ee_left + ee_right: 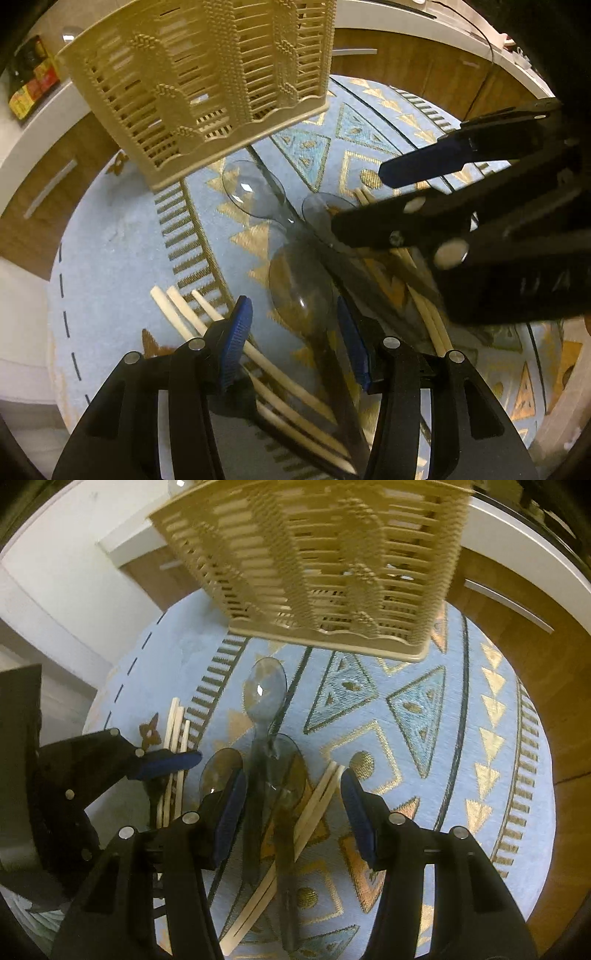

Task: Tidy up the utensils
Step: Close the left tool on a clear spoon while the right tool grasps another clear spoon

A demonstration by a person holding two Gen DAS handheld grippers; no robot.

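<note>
Both pairs of fingers stand parted and grasp nothing as we point them steeply down at the rug. On our left gripper the blue pads straddle the bowl of a clear plastic spoon without pressing on it, and a bundle of pale chopsticks passes under the left-hand pad. Our right gripper hangs over the same heap: between its fingers lie the dark translucent handles of the spoons and a second bundle of chopsticks, slanting from lower left to upper right, and we see no pad touching any of them.

In the right wrist view three clear spoons lie close together with bowls toward the basket, the farthest spoon with a bright glint in its bowl. The left gripper shows at that view's left edge, near the first chopstick bundle.

Beyond the utensils a beige slotted cutlery basket stands upright on the patterned blue-and-gold rug, well apart from both grippers. Wooden cabinet fronts with white tops curve around the rug.
</note>
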